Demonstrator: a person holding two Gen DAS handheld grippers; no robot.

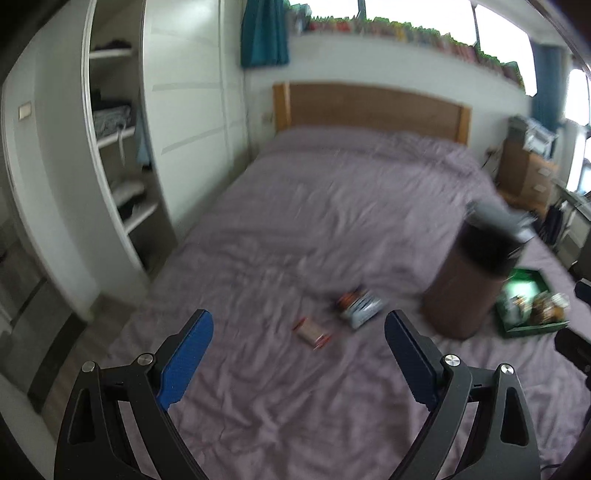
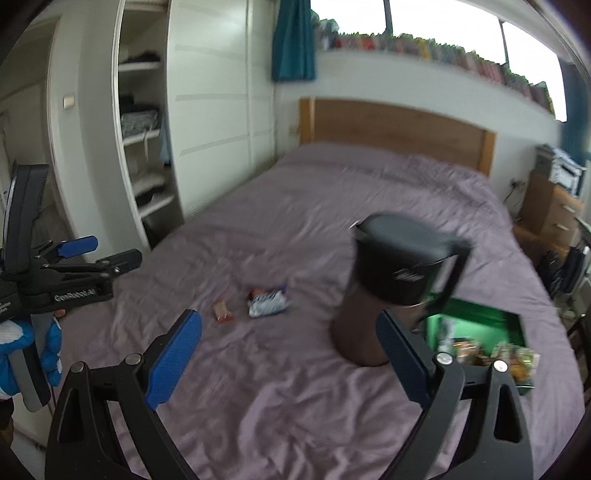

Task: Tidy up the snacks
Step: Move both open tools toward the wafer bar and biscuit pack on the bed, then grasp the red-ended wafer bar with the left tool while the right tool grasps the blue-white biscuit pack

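Two snacks lie on the purple bed: a small tan bar with red ends [image 1: 312, 332] [image 2: 222, 312] and a blue-white packet [image 1: 360, 306] [image 2: 267, 298] to its right. A green tray [image 1: 533, 326] [image 2: 476, 315] holding several snacks sits at the right. A brown tumbler with a black lid [image 1: 469, 280] [image 2: 388, 291] stands left of the tray. My left gripper [image 1: 299, 334] is open and empty above the bed, short of the bar; it also shows in the right wrist view [image 2: 98, 251]. My right gripper [image 2: 288, 336] is open and empty, near the tumbler.
The bed [image 1: 295, 221] has a wooden headboard [image 1: 369, 107]. An open white wardrobe with shelves [image 1: 118, 147] stands to the left. A wooden drawer unit [image 1: 528, 173] stands at the right. A window ledge with books [image 1: 406, 29] runs above the headboard.
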